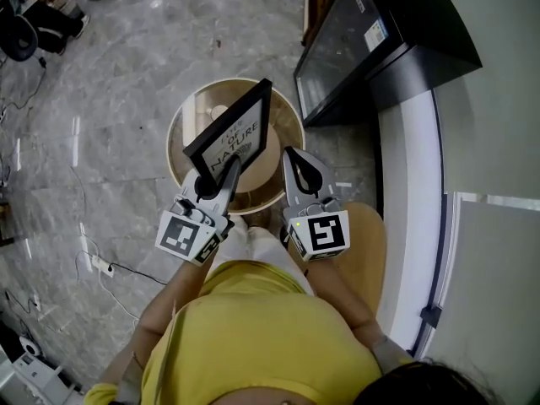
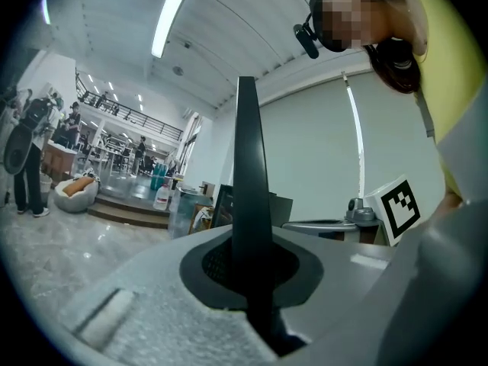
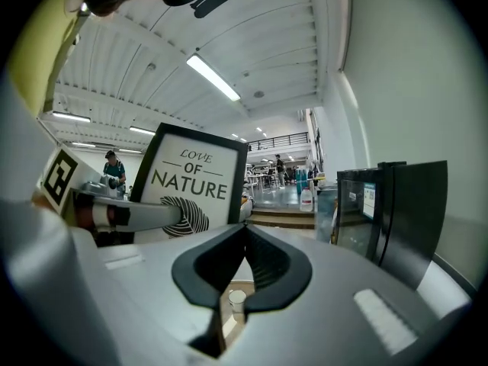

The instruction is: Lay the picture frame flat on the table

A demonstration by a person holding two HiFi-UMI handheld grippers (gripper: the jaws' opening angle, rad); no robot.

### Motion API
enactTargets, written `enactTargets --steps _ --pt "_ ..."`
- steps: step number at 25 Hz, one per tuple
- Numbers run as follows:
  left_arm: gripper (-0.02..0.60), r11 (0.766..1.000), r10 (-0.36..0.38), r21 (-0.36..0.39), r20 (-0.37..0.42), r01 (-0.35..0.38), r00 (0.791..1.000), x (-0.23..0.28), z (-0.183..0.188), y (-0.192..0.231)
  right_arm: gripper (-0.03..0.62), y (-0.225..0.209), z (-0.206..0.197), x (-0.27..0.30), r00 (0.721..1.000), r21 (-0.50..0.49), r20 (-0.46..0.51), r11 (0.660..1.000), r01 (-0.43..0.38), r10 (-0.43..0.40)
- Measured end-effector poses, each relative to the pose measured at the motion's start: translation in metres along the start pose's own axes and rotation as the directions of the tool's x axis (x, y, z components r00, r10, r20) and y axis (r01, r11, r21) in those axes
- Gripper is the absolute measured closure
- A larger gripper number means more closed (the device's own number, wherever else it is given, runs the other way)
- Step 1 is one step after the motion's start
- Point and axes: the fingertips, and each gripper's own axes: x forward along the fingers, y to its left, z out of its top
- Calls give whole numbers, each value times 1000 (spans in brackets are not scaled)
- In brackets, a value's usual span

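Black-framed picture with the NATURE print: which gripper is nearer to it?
Left. The left gripper is shut on the black-framed picture at its edge, holding it over the round wooden table. The right gripper, shut and empty, is beside the picture, apart from it.

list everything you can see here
frame: 1, black with white print, over table, in left gripper
table: 1, tan, round, centre
cabinet: 1, black, upper right
power strip: 1, white, floor at left
seat: 1, tan, right of person
shirt: 1, yellow, bottom
left gripper: 1, grey, shut on frame's edge
right gripper: 1, grey, shut, empty, right of frame
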Motion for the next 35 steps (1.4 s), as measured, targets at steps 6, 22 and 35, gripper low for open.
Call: enactTargets --steps 6,22,35 --pt "575 987 -157 -36 -56 155 986 28 -26 -1 496 -18 -22 17 999 34 -45 999 -12 13" --pt "575 842 -535 -148 -114 518 837 40 -140 8 454 -17 -150 25 971 179 -156 972 -151 179" --pt "574 676 -734 -258 -154 690 662 13 -228 24 513 19 -223 18 903 272 -145 894 -356 404"
